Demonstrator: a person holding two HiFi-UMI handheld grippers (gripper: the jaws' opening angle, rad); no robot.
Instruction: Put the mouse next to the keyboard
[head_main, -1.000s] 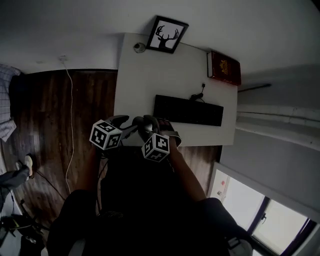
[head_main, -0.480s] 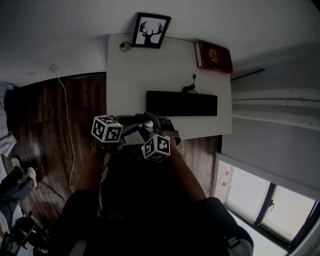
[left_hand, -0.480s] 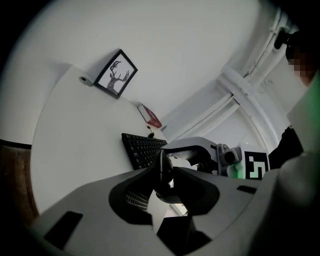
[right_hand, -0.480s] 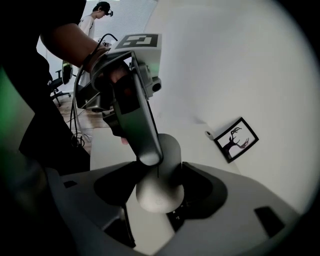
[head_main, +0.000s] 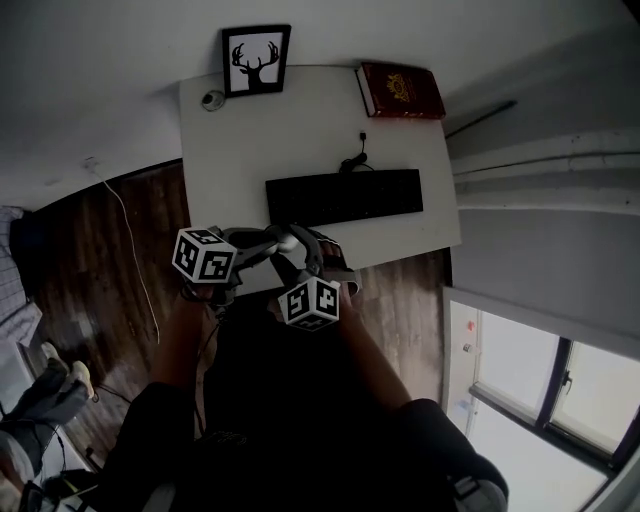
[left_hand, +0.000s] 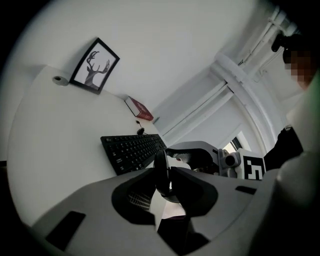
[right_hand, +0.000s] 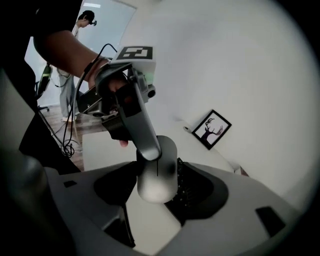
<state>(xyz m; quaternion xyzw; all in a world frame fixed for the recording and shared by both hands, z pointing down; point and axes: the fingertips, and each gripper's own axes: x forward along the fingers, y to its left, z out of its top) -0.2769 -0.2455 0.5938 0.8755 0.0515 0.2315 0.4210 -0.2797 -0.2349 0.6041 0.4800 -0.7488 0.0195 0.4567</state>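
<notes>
White and flat, the rectangular table top (head_main: 235, 140) lies ahead of both claws in the head view. The long black keyboard (head_main: 343, 197) is just beyond their tips, with bare table ahead and to the left of them. The left claw (head_main: 272, 240) and the right claw (head_main: 300, 248) meet over the near table edge. Dark wooden floor (head_main: 90, 240) lies to the left of them.

In the left gripper view, the left claw is closed on the small grey smooth plastic mouse (left_hand: 161, 172), pinching it top and bottom.

In the right gripper view, the mouse sits between the right claw's jaws, which seem to press its two sides. I judge it light, rigid and a little slippery. The flanks should give the surest hold.
</notes>
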